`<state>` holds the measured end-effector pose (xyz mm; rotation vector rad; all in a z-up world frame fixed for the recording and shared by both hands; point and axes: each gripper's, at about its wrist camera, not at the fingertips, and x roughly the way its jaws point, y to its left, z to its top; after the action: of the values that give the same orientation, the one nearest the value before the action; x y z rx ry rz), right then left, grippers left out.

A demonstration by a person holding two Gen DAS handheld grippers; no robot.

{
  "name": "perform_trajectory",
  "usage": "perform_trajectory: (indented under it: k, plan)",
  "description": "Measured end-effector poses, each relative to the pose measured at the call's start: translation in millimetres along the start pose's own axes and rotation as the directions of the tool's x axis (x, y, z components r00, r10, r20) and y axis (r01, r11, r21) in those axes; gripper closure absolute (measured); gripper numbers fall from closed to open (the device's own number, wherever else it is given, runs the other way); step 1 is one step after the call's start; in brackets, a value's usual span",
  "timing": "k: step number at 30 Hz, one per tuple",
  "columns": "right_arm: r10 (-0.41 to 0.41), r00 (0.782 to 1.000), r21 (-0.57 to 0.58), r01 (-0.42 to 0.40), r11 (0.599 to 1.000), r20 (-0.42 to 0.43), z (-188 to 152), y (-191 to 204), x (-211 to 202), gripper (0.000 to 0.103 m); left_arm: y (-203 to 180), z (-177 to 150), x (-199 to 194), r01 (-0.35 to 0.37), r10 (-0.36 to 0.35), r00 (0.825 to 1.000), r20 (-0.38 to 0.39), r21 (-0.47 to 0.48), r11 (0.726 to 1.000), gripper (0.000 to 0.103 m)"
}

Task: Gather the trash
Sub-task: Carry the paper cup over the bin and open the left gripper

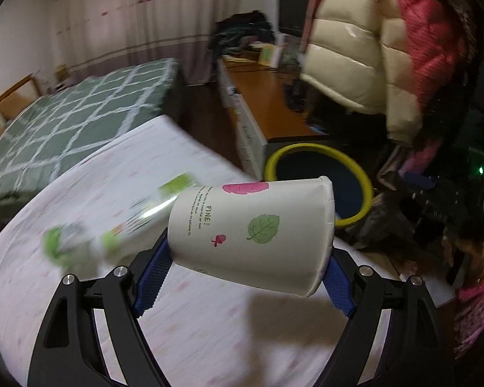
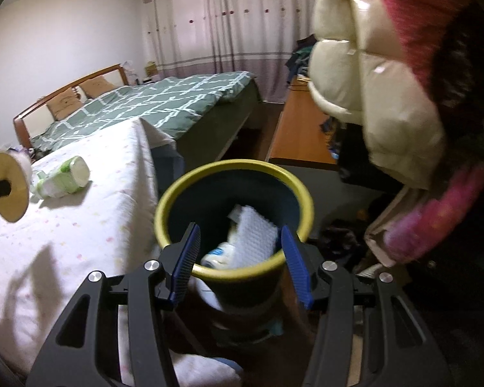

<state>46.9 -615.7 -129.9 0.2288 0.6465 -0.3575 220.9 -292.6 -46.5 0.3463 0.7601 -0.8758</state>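
A white paper cup [image 1: 251,225] with a green leaf print lies sideways between the blue pads of my left gripper [image 1: 248,248], which is shut on it above the white tablecloth [image 1: 209,329]. Beyond the cup stands the dark bin with a yellow rim [image 1: 319,153]. My right gripper [image 2: 240,229] hangs open over that bin's rim [image 2: 232,164], with nothing between its pads. Inside the bin lie a white textured pack [image 2: 255,232] and a small bottle [image 2: 216,254]. A green-and-white wrapper [image 2: 61,177] lies on the table [image 2: 64,242]; it is blurred in the left wrist view.
A cream and pink puffy jacket [image 2: 371,80] hangs close on the right above the bin. A bed with a green checked cover [image 2: 151,103] and a wooden cabinet [image 2: 300,129] stand behind. A tan round disc [image 2: 8,187] shows at the left edge.
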Motion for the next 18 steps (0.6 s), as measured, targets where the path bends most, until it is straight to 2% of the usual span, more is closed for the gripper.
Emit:
perform_trajectory:
  k: [7,13,18]
  plan:
    - [-0.047,0.999,0.036,0.047,0.998,0.001,-15,-33,-13,0.053,-67,54,68,0.087,-0.085,0.996,-0.040,0.059,0.994,0.021]
    - [-0.069,0.998,0.077,0.069,0.995,-0.007,-25,-56,-16,0.051,-107,80,126,0.098,-0.092,0.993,-0.080,0.084,0.992,0.021]
    - [-0.078,0.997,0.101,0.079,0.992,-0.012,-30,-66,-16,0.049,-123,94,163,0.102,-0.093,0.991,-0.100,0.081,0.992,0.021]
